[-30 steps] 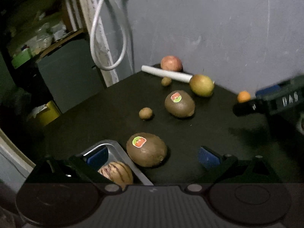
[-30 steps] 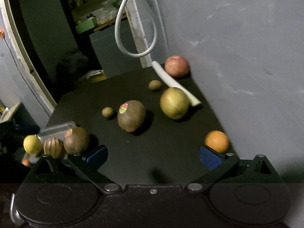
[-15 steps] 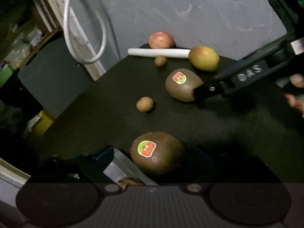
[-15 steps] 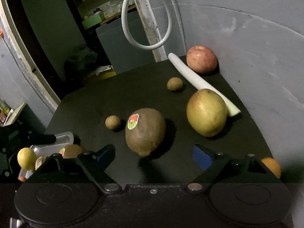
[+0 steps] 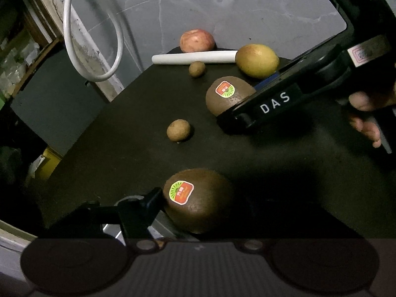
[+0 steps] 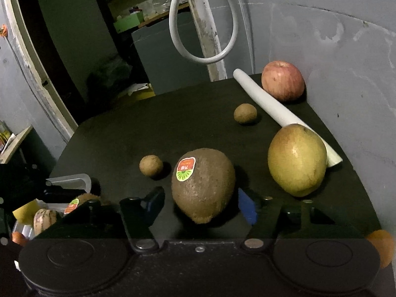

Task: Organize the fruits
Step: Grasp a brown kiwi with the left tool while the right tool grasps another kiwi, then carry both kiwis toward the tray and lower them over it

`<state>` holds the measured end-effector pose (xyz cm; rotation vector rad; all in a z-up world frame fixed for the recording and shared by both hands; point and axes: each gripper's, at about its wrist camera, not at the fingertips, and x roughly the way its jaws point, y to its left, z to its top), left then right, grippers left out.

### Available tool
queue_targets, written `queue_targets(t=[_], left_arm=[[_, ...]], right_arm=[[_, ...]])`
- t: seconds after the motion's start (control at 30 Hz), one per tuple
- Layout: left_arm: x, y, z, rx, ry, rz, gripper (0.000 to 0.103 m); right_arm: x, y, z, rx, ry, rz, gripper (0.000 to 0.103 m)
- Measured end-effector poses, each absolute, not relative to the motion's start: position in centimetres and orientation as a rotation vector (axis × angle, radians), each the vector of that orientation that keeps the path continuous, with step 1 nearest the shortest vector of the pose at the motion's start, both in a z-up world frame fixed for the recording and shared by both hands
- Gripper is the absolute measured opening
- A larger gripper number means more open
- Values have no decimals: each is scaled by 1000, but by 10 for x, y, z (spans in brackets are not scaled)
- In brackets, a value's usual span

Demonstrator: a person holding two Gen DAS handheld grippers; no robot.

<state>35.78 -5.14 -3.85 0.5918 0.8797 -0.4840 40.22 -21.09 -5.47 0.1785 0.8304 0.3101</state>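
Note:
Fruit lies on a black table (image 5: 272,173). In the left wrist view my left gripper (image 5: 198,203) stands open around a near stickered kiwi (image 5: 200,200); its left finger touches the kiwi, its right finger is lost in shadow. In the right wrist view my right gripper (image 6: 200,203) stands open around a second stickered kiwi (image 6: 203,183), its pads a little off the skin. That gripper also shows in the left wrist view (image 5: 242,113), beside that kiwi (image 5: 227,95). A yellow-green pear (image 6: 297,159), a red apple (image 6: 283,80) and two small brown fruits (image 6: 151,165) (image 6: 245,113) lie around.
A metal tray (image 6: 71,180) at the table's left edge holds a striped fruit (image 6: 43,220), a yellow fruit and an orange one. A white tube (image 6: 274,106) lies along the back wall. An orange (image 6: 381,245) sits at the right edge. A white hose loop (image 6: 203,24) hangs behind.
Both grippers have moved forward. The left gripper's fingers now flank the near kiwi; the right gripper's fingers now flank the second kiwi.

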Motion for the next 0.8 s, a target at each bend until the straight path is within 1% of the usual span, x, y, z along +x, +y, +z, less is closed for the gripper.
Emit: queue_targets(t=[0.07,0.1,0.33,0.57,0.8], left_arm=[[358,-51,-38,594,875,-488,69],[357,-52,-38,599,872,-490,69],[359,-57,-38,606,868,-481,69],[352,-55,-40,567,837,-485,68],[338,-53,-35,492,837,-490,67]], right_arm=[[404,-210,-56,167,823,312,61],[405,-209,-56,159,821,311,58],[399,-210,-58,153,795,306,56],[384,-224,-57,229,784,277,55],[354,-237,-42,260,745,252,55]])
